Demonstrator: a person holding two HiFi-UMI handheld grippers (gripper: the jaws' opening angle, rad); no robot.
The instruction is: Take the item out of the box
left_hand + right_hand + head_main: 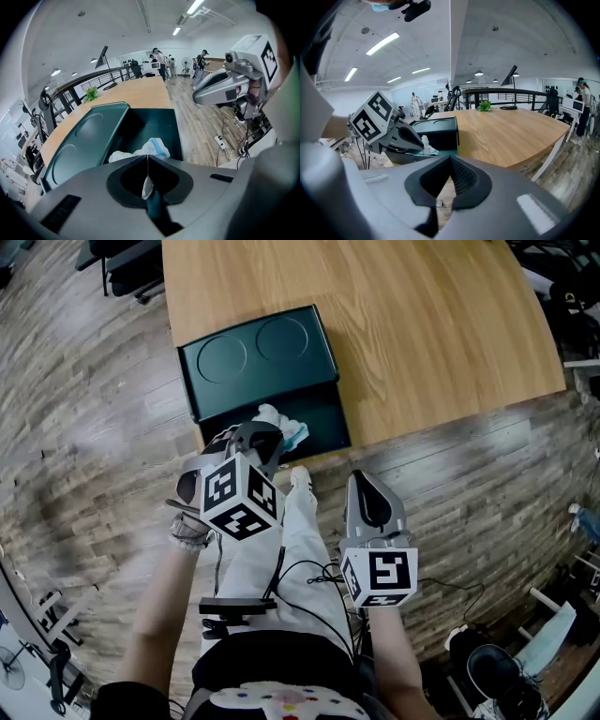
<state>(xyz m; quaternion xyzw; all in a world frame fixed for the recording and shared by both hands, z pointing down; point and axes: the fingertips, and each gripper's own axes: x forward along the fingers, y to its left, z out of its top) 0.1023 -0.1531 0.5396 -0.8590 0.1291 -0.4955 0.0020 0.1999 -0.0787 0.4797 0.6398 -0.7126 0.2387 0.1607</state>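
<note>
I see a curved light-wood table (403, 334) standing on grey-brown plank flooring (84, 427). In my right gripper view, strip lights (382, 43) run across the white ceiling (525, 42). A black railing (520, 93), a black lamp (509, 77) and a green plant (485, 106) stand beyond the table's far edge.

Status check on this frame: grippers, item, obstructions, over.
Left gripper shut on cloth, cloth inside open box. Right gripper shut, empty, short of table. Nothing blocking.
</note>
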